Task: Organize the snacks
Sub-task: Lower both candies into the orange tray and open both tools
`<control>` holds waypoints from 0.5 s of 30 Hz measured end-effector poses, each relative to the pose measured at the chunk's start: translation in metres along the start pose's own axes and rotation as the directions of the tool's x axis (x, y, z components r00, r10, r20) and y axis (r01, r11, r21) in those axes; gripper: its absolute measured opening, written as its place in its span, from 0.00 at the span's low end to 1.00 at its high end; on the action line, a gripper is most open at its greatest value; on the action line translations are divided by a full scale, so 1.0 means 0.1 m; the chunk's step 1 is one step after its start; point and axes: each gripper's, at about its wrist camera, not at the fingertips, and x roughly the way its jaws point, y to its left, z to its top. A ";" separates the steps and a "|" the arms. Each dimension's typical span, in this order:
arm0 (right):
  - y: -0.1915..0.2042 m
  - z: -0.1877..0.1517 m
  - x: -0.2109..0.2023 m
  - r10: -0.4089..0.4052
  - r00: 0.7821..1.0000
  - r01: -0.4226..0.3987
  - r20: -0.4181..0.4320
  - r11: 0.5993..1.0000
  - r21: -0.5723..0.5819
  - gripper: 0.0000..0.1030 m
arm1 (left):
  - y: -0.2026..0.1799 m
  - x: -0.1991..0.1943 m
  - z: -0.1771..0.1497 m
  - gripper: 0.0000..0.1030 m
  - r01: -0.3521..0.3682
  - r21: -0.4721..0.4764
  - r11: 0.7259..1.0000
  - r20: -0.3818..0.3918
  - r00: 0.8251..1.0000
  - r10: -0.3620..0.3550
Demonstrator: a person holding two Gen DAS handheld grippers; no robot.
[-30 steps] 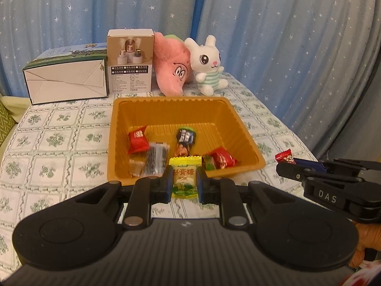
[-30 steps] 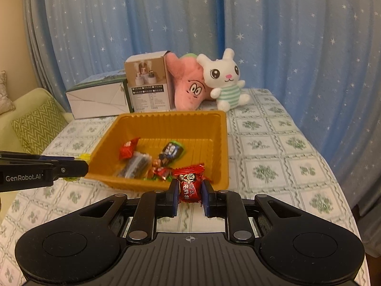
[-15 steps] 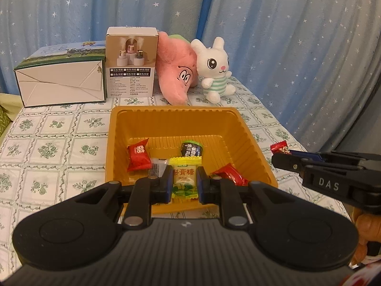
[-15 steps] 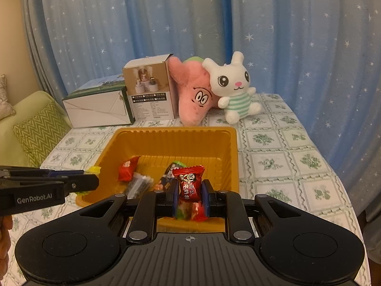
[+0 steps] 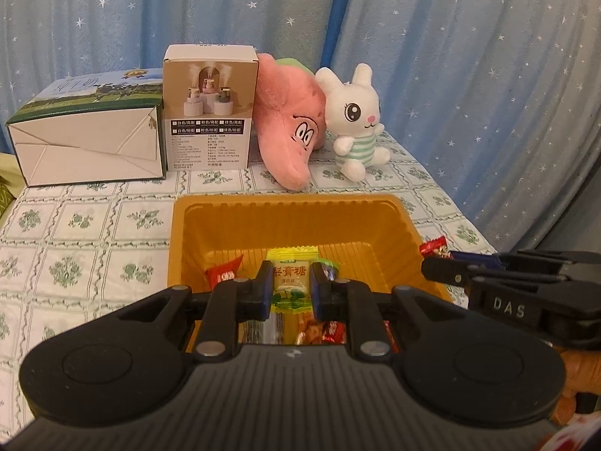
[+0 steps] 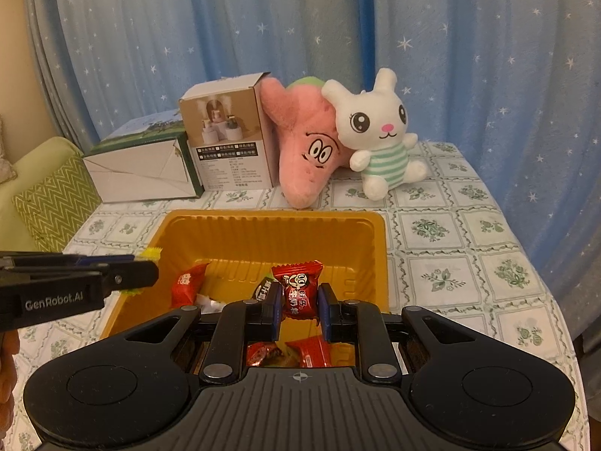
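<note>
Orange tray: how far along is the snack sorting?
Done: several wrapped candies already lie in the orange tray, including a red one. In hand: the left gripper is shut on a yellow-green candy, the right gripper on a red candy, both over the tray. Left: releasing these two. No loose snacks show on the tablecloth.

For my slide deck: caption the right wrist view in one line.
Right gripper holds a red candy over the orange tray of wrapped snacks, with the left gripper alongside, holding a yellow-green candy.
</note>
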 end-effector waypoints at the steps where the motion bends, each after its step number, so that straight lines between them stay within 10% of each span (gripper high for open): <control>1: 0.00 0.01 0.03 0.000 1.000 0.000 -0.003 1.000 -0.001 0.20 | 0.00 0.03 0.02 0.17 -0.002 0.002 1.000 -0.001 1.000 0.002; 15: -0.07 0.05 0.25 0.000 1.000 0.000 -0.030 1.000 0.015 0.20 | 0.03 0.31 0.10 0.18 -0.006 -0.016 1.000 -0.032 0.999 0.006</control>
